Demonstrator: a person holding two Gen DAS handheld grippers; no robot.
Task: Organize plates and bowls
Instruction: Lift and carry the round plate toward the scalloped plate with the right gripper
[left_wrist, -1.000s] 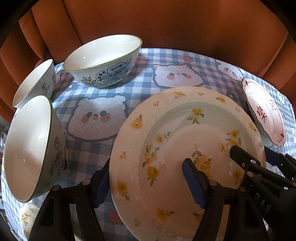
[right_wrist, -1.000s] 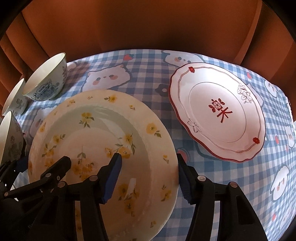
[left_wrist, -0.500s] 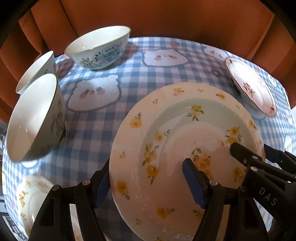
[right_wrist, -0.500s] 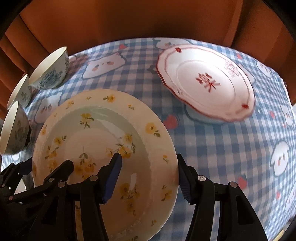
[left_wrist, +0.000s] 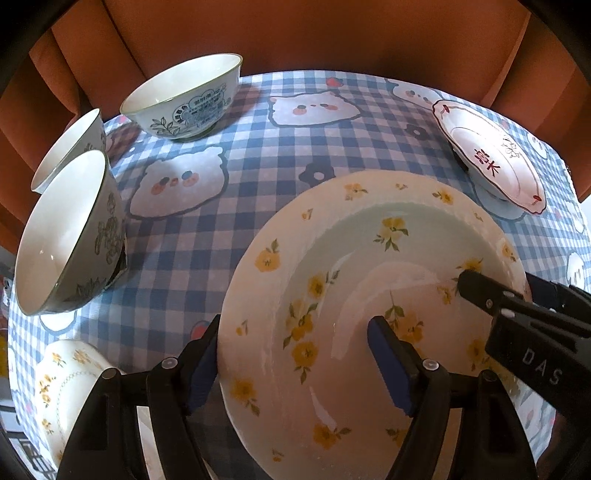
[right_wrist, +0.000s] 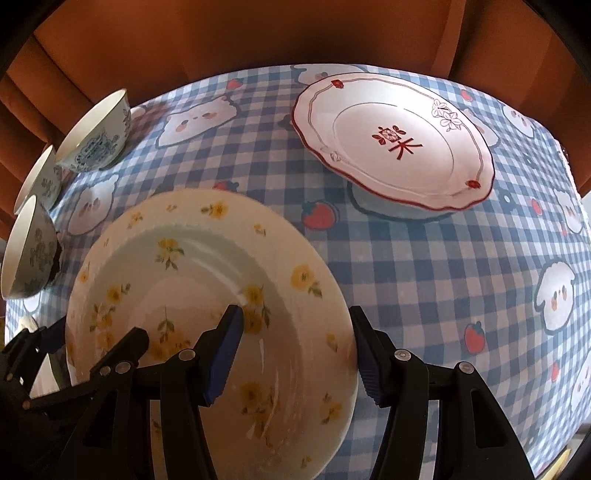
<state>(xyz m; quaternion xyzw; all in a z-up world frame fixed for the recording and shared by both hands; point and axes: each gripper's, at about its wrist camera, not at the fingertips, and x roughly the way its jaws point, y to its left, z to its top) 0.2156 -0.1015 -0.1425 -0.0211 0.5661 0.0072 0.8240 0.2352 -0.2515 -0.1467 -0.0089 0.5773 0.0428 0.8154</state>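
From the left wrist, our left gripper (left_wrist: 295, 354) has its jaws clamped across the near rim of the yellow-flowered plate (left_wrist: 369, 295), held above the checked counter (left_wrist: 258, 177) near three bowls (left_wrist: 184, 99). From the right wrist, our right gripper (right_wrist: 295, 350) pinches the same plate's opposite rim; glazed ceramic seems stiff, slippery and breakable, so rim grips suit it, with the red-trimmed plate (right_wrist: 391, 144) lying beyond.

A home dining spot: cartoon-printed blue checked tablecloth (left_wrist: 258, 206), household bowls (left_wrist: 184, 99), and orange upholstered seating (left_wrist: 332, 33) behind.
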